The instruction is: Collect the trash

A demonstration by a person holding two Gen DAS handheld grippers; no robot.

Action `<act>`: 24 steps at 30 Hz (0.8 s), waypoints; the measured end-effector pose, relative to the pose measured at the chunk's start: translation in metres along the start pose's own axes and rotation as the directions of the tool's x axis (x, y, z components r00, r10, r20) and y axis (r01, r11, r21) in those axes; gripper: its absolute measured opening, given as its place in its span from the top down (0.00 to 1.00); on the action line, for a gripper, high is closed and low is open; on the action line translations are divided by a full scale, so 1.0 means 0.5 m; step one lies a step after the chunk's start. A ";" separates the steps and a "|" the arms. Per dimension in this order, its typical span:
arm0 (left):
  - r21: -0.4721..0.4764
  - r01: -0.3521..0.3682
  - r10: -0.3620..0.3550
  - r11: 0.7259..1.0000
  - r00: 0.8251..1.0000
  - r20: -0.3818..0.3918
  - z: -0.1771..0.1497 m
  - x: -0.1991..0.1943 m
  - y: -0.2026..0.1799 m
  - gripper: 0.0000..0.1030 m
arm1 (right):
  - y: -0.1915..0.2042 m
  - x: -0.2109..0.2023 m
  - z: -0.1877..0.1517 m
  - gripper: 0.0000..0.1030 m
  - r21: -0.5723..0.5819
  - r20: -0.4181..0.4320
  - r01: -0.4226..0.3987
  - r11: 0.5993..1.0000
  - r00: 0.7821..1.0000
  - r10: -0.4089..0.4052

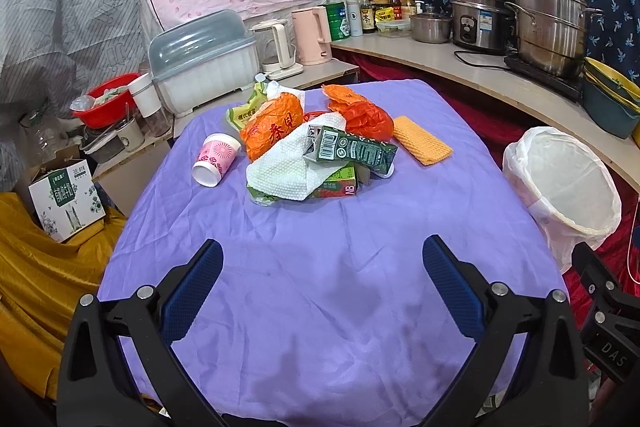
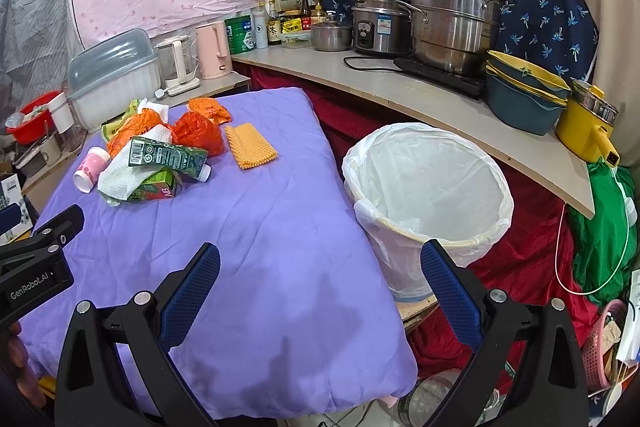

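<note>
A pile of trash lies at the far middle of the purple-covered table [image 1: 320, 287]: a pink paper cup [image 1: 216, 158] on its side, orange plastic bags [image 1: 276, 126], a white paper towel [image 1: 288, 167], a dark green carton [image 1: 352, 149], a green box [image 1: 340, 185] and an orange sponge cloth [image 1: 422, 139]. The pile also shows in the right wrist view, with the carton [image 2: 168, 155] on top. A bin with a white liner [image 2: 428, 179] stands right of the table. My left gripper [image 1: 322, 267] is open and empty over the near cloth. My right gripper [image 2: 320, 267] is open and empty near the table's right edge.
A counter [image 2: 400, 87] behind holds steel pots, a rice cooker, bottles, stacked basins and a yellow pot. Kettles and a covered dish rack [image 1: 204, 63] stand beyond the table. A cardboard box [image 1: 66, 199] and yellow cloth lie at left. Red cloth covers the floor by the bin.
</note>
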State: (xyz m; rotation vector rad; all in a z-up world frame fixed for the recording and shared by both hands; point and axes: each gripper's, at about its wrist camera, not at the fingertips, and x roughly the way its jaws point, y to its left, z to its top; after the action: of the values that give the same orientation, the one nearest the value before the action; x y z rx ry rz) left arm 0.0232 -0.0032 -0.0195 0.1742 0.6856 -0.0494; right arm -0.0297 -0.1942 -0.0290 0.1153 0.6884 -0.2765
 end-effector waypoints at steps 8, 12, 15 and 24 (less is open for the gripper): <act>-0.017 0.009 -0.009 1.000 1.000 -0.017 -0.003 0.012 0.018 0.07 | 0.006 0.009 -0.002 0.07 0.006 0.009 0.001 1.000 1.000 -0.001; -0.026 -0.006 0.005 1.000 0.999 -0.033 -0.001 0.030 0.028 0.07 | 0.014 0.030 -0.002 0.07 0.001 -0.010 -0.001 1.000 1.000 0.001; -0.037 -0.014 0.013 0.999 0.999 -0.042 -0.001 0.046 0.044 0.07 | 0.022 0.049 0.000 0.07 0.008 -0.025 -0.020 1.000 0.999 0.020; -0.067 -0.037 0.031 0.997 0.996 -0.089 0.017 0.118 0.106 0.07 | 0.067 0.115 0.029 0.07 0.024 -0.026 -0.058 0.998 0.998 0.059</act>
State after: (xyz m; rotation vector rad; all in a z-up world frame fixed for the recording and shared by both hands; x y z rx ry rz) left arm 0.0796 0.0480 -0.0427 0.1229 0.7711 0.0149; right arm 0.0313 -0.1774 -0.0544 0.1610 0.7070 -0.2271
